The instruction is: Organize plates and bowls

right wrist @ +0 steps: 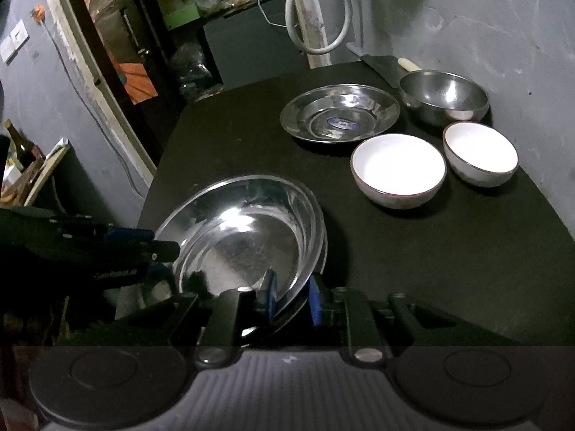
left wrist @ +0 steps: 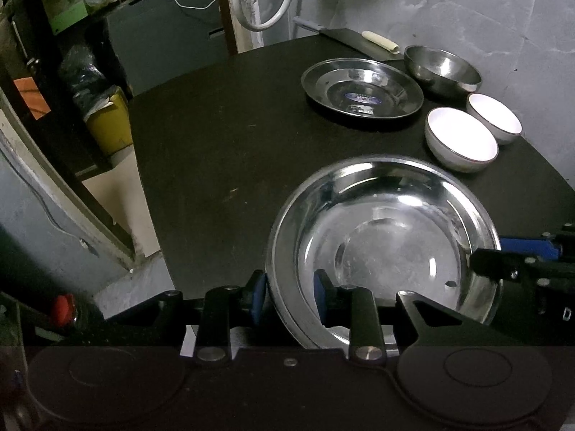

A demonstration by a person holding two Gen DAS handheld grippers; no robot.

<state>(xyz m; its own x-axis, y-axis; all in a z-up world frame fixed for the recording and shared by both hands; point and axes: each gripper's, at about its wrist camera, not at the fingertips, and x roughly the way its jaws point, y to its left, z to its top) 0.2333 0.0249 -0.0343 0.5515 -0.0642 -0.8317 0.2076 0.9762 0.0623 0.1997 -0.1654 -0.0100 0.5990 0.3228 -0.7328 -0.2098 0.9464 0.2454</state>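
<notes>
Left wrist view: left tongs (left wrist: 289, 298) straddled the near rim of a large shiny steel plate (left wrist: 388, 244), blue pads on either side of the rim, apparently clenched on it. The plate sat at the near right of the dark round bench (left wrist: 222, 151). The right tongs (left wrist: 503, 262) reached in at the plate's right edge. Beyond lay a smaller steel plate with a blue sticker (left wrist: 361, 88), a steel bowl (left wrist: 442, 70) and two white ceramic bowls (left wrist: 461, 140), side by side near the wall. Right wrist view: right tongs (right wrist: 291, 300) straddled the tilted plate's (right wrist: 244, 237) near rim; a slight gap showed at the pads, so grip uncertain, cannot tell whether pressing. Left tongs (right wrist: 158, 248) met the plate's left edge. Stickered plate (right wrist: 339, 113), steel bowl (right wrist: 444, 97) and white bowls (right wrist: 399, 168) stood well apart behind.
</notes>
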